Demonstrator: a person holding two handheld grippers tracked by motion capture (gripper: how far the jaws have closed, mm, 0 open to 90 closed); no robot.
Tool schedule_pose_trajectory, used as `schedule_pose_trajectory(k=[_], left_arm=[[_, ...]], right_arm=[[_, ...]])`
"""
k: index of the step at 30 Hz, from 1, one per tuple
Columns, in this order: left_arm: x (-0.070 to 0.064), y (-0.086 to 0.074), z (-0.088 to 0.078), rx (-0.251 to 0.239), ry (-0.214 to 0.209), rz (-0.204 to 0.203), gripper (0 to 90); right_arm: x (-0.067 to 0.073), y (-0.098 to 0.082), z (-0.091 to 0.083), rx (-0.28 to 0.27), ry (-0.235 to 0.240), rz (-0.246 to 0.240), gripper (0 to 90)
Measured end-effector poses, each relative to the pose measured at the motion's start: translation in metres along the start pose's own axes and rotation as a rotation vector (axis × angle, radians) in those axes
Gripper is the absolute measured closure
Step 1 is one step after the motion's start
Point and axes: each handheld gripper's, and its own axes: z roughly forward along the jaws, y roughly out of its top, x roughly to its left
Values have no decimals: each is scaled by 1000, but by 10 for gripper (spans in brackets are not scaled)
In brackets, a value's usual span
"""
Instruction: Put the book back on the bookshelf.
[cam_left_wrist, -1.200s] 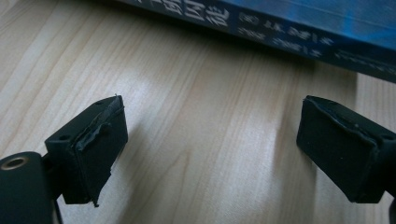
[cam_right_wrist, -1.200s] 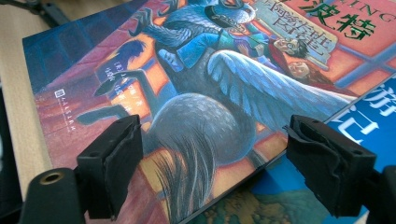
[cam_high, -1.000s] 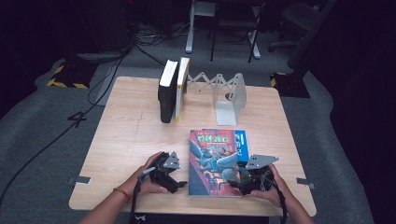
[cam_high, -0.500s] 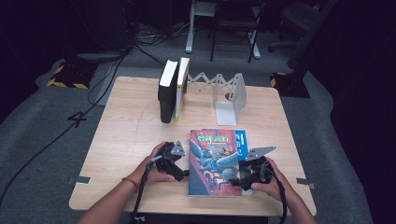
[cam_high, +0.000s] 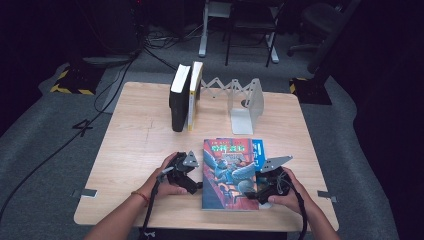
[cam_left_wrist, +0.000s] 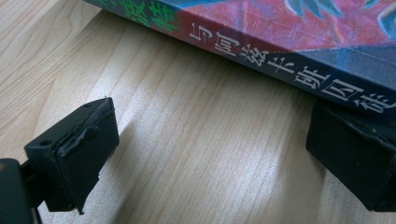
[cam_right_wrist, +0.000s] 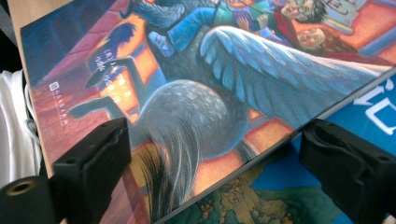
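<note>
Open hand-held gripper (cam_left_wrist: 205, 154) beside book spine (cam_left_wrist: 280, 65) (bare wood between)

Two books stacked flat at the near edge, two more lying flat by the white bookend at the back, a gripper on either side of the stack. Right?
Not quite. The two back books stand upright, not flat, left of the white bookend; the high view shows it. The rest holds: the colourful book lies on a blue book, with the left gripper and right gripper flanking them.
</note>
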Motion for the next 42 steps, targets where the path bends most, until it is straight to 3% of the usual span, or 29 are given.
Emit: schedule_pose_trajectory(k=[4, 8, 16, 18, 19, 21, 24, 28, 31, 34, 39, 42], left_arm=[[0, 0, 0, -1, 2, -2, 28], [0, 0, 0, -1, 2, -2, 29], [0, 0, 0, 0, 1, -5, 30], [0, 0, 0, -2, 0, -4, 32], [0, -1, -1, -7, 1, -4, 38], [2, -1, -2, -23, 6, -16, 83], [4, -2, -4, -46, 30, -43, 208], [5, -1, -3, -53, 27, -38, 241], [7, -1, -4, -66, 24, -29, 389], [10, 2, -2, -64, 13, -5, 429], [15, 4, -1, -77, 2, -2, 576], [15, 4, -3, -88, -4, 22, 645]], right_arm=[[2, 0, -4, -45, -34, -38, 225], [5, 1, -6, -78, -55, -80, 270], [-1, 7, 4, -123, -36, -52, 279], [-3, 8, 5, -140, -37, -42, 370], [-4, 8, 5, -156, -42, -41, 460], [-5, 9, 4, -180, -39, -37, 567], [-6, 8, 3, -193, -32, -37, 635], [-6, 7, 2, -208, -26, -42, 669], [-5, 6, 2, -228, -23, -44, 682], [-6, 6, 1, -244, -18, -45, 696], [-5, 6, 1, -261, -14, -46, 705], [-5, 6, 0, -274, -5, -39, 711]])
